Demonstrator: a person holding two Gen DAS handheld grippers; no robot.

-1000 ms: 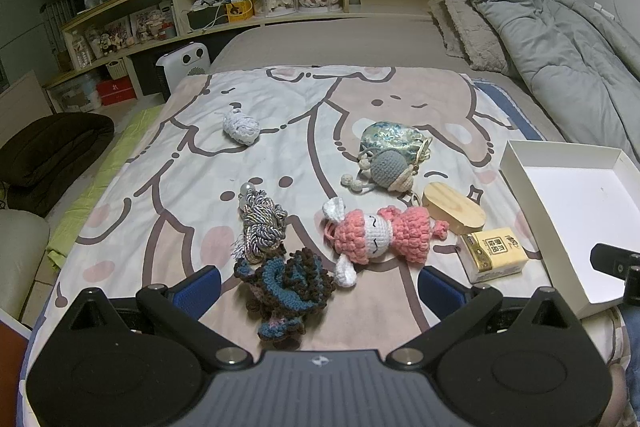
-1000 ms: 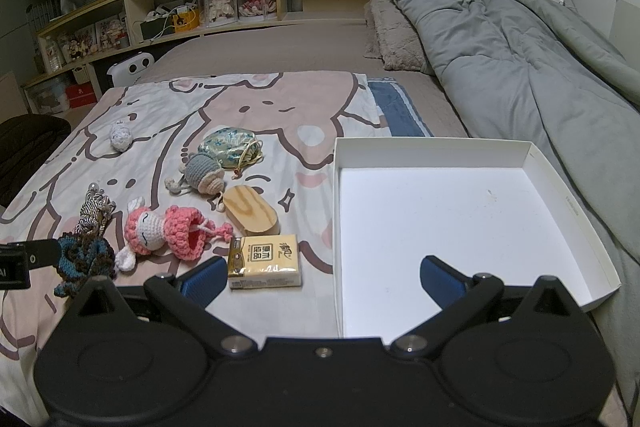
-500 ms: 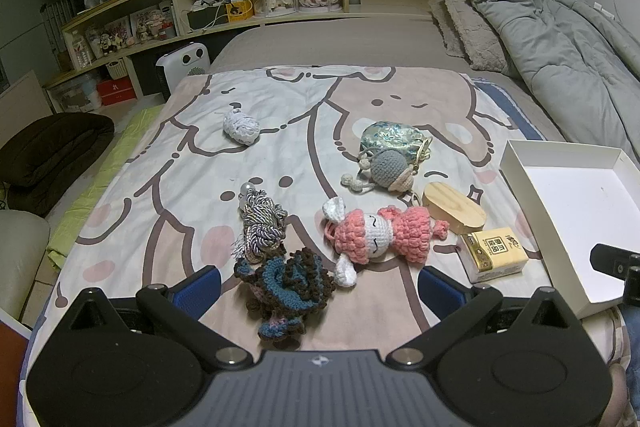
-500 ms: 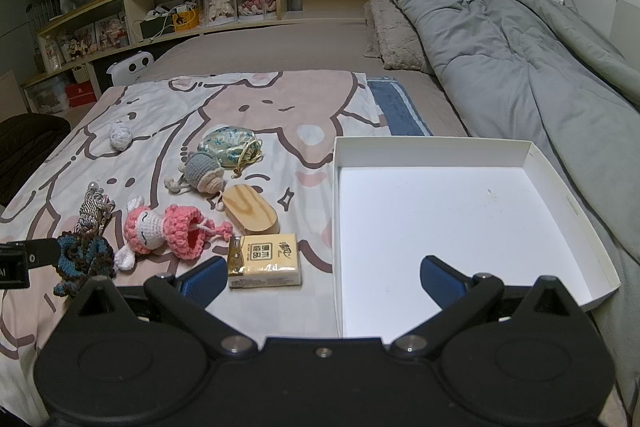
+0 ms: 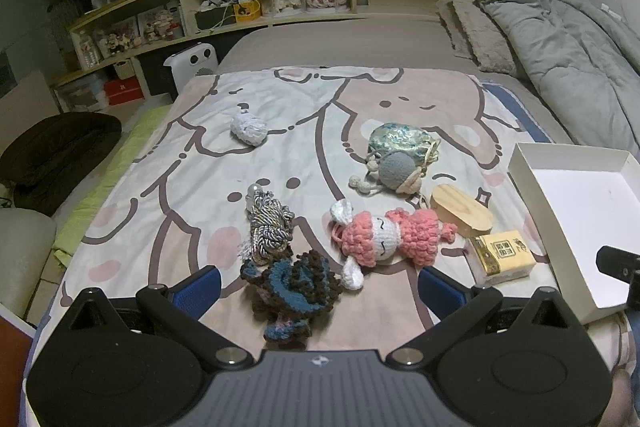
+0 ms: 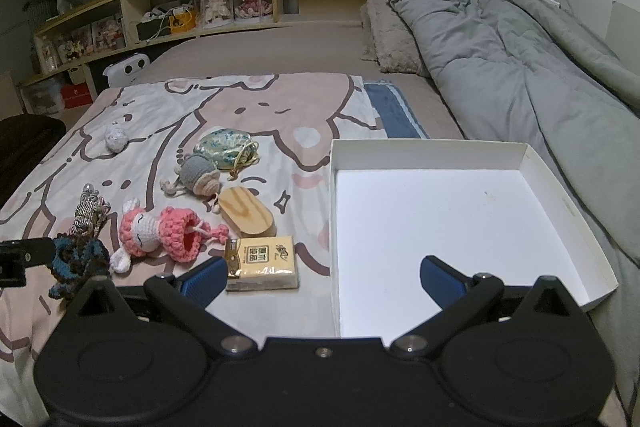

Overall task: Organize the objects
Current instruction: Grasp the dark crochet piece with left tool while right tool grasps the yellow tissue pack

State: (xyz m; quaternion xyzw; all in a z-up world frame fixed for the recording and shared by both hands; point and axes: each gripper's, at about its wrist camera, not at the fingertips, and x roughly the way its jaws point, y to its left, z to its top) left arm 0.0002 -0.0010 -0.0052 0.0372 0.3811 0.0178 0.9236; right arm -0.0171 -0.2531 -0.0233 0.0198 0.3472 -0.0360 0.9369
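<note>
Several small items lie on a cartoon-print blanket: a dark blue-brown crochet toy (image 5: 292, 283), a grey twisted cord (image 5: 270, 223), a pink crochet doll (image 5: 384, 237), a grey crochet ball (image 5: 396, 167), a teal pouch (image 5: 400, 141), a wooden oval (image 5: 462, 215), a yellow tissue pack (image 5: 504, 255) and a white yarn ball (image 5: 248, 127). An empty white box (image 6: 440, 219) lies to their right. My left gripper (image 5: 318, 283) is open, low over the dark crochet toy. My right gripper (image 6: 322, 275) is open over the box's near left edge, beside the tissue pack (image 6: 262, 263).
A grey duvet (image 6: 520, 67) and pillow (image 6: 388, 35) fill the right side of the bed. A wooden shelf (image 5: 280, 7) with dolls runs along the back. A dark cushion (image 5: 52, 151) and white heater (image 5: 192, 63) sit beyond the bed's left edge.
</note>
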